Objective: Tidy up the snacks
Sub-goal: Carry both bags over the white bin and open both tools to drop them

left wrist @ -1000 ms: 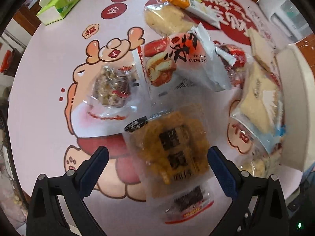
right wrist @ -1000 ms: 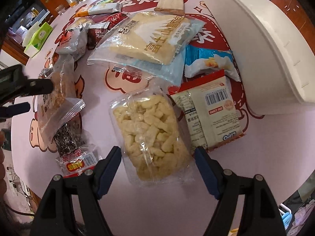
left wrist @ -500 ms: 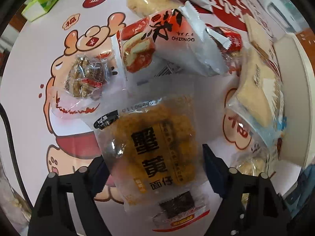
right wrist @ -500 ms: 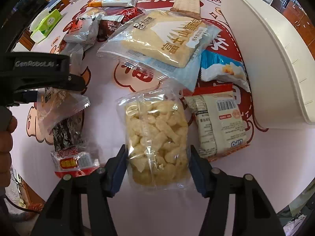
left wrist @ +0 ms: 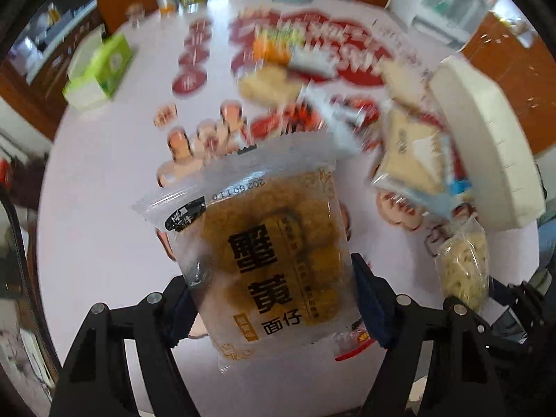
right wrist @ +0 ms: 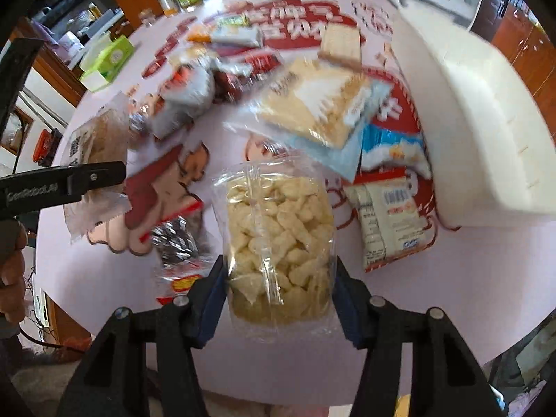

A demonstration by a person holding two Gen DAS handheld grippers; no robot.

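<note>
The left gripper (left wrist: 271,299) was closing on the crab-roe noodle packet (left wrist: 267,246), pads pressing its sides. The right gripper (right wrist: 278,288) clamped the puffed-snack bag (right wrist: 278,232). Both packs stood lengthwise away from the jaws. The white bin (right wrist: 472,118) lay far right, nearer the right gripper, with loose snack packets (right wrist: 312,104) strewn between.
</note>
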